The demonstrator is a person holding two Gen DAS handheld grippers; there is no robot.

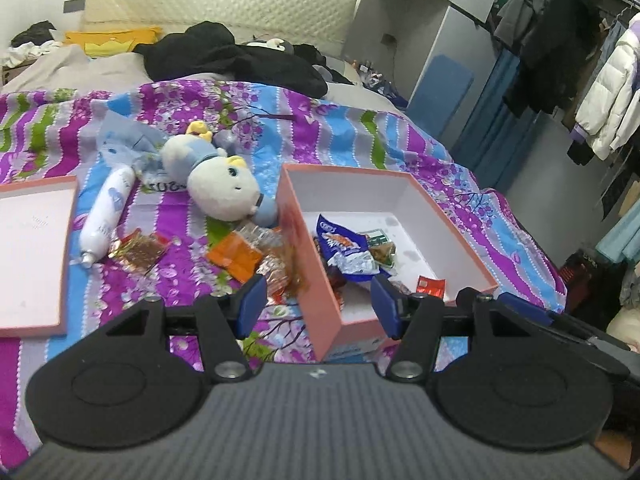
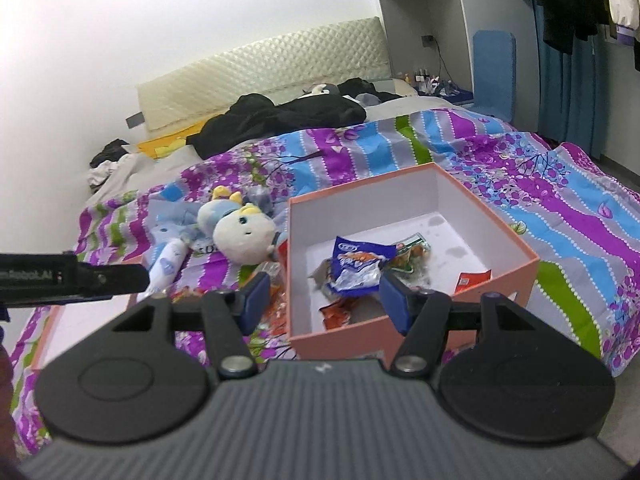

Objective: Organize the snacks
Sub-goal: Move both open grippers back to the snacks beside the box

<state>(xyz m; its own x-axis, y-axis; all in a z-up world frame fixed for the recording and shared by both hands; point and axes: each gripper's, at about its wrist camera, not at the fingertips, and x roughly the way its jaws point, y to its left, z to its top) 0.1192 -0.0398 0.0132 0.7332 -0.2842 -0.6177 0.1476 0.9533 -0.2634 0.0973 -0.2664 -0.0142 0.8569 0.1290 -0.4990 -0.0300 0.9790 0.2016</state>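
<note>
Presently both tools hang over the near edge of the bed. The left tool (image 1: 319, 306) has its fingers well apart and holds nothing; the right tool (image 2: 322, 302) is likewise spread and empty.

Just beyond them stands the pink box (image 1: 316, 280), lid off, on the patterned bedspread (image 1: 420, 140). Inside lie a blue-and-white packet (image 1: 340, 246), a green wrapper (image 1: 380, 246) and a small red sachet (image 1: 431, 285), among others.

Judged from this, the task is partly done. Left of the box, loose on the bedspread, remain an orange packet (image 1: 236, 258), a clear wrapper (image 1: 262, 236) and a gold-brown wrapper (image 1: 138, 250).

Farther left lie a white tube (image 1: 106, 216) and the box lid (image 1: 34, 248). Beyond the loose snacks a plush toy (image 1: 218, 178) rests close by and could hinder a reach. Dark clothing (image 1: 236, 56) lies at the far end.
</note>
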